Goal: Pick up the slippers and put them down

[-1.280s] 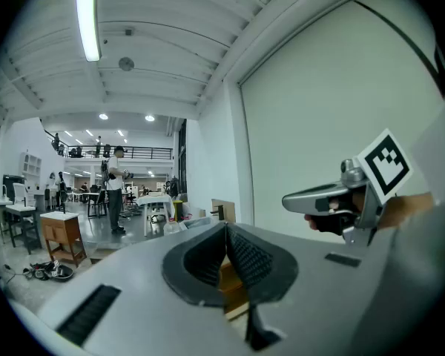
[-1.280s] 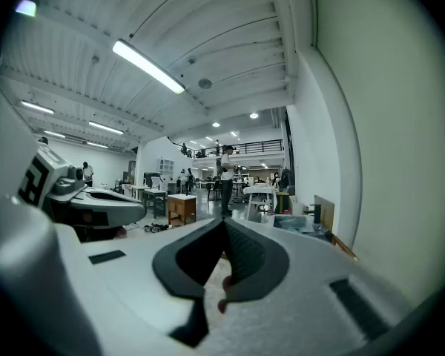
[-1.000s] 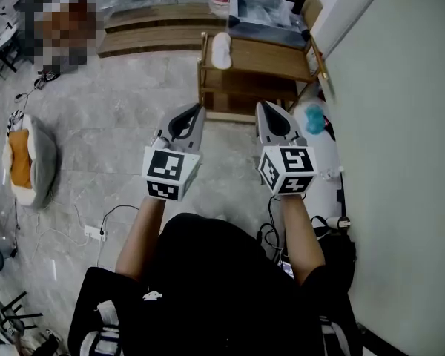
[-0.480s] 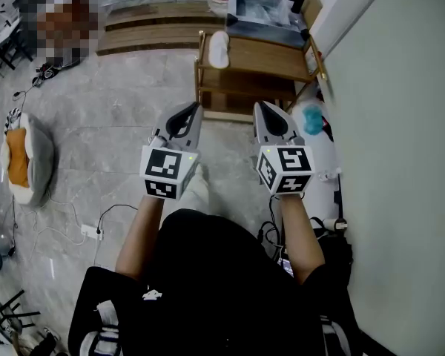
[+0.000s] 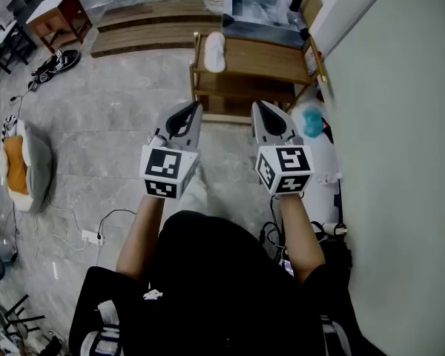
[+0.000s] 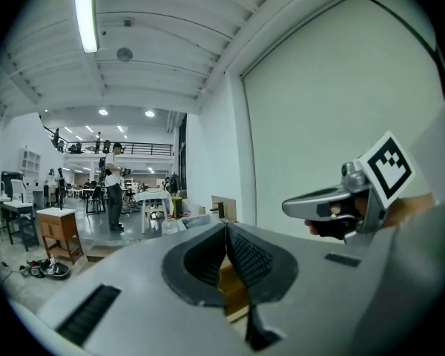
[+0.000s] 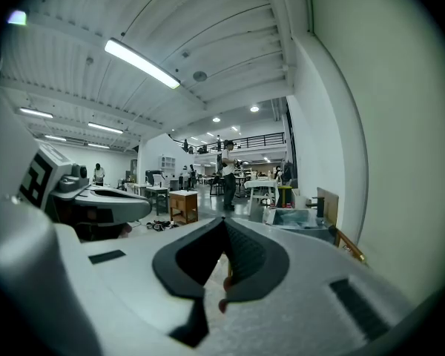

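A white slipper lies on the left end of the top board of a wooden shelf rack by the wall. My left gripper and right gripper are held side by side at waist height, pointing at the rack and short of it. Both are shut with nothing between the pads. In the left gripper view the closed jaws of the left gripper cover part of the rack, and the right gripper shows beside them. The right gripper looks the same in its own view.
A grey tub stands on the rack's far end. A teal object and cables lie by the white wall. On the floor at left are a pet bed, a power strip and shoes.
The view has drifted forward and rightward, so the rack and pet bed slid left in the picture. Both grippers came a little nearer the rack, still shut and side by side.
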{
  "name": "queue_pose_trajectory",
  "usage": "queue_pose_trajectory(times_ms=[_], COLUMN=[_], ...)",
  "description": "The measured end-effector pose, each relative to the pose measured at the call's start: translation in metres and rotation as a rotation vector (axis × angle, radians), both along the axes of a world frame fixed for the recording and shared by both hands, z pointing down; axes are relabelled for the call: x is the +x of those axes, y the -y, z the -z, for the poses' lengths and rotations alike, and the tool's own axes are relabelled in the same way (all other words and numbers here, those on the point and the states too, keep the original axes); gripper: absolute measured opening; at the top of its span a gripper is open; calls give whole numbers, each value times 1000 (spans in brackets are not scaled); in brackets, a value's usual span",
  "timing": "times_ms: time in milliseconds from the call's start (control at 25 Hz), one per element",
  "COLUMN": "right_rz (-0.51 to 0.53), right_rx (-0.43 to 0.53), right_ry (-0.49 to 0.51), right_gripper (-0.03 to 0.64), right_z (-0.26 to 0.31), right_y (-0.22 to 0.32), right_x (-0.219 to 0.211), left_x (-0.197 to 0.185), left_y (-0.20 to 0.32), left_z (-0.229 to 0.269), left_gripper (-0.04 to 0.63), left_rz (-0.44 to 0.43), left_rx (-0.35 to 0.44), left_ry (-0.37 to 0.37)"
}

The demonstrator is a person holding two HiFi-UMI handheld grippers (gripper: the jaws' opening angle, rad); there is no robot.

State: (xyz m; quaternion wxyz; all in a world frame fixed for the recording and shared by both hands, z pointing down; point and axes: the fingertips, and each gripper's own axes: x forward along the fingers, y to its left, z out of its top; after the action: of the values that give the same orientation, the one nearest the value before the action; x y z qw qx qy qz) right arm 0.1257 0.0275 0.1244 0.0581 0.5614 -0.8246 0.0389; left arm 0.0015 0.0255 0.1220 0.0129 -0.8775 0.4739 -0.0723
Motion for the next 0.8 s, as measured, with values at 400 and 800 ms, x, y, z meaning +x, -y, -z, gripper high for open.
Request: queue_pose_trajectory(times_ms=[400, 800], right_rz=[3, -5], right_rx=[-28, -69], right_ry=[-6, -6], right_gripper=[-2, -2], right_z=[-9, -11], right_y=[76, 172], right_x=[1, -13], left_x=[3, -10], left_y=[78, 176], left_z=[-7, -9], left_gripper=[6, 6], left_rz=[-5, -17], left_rx=[-29, -54], left_ry=[-5, 33])
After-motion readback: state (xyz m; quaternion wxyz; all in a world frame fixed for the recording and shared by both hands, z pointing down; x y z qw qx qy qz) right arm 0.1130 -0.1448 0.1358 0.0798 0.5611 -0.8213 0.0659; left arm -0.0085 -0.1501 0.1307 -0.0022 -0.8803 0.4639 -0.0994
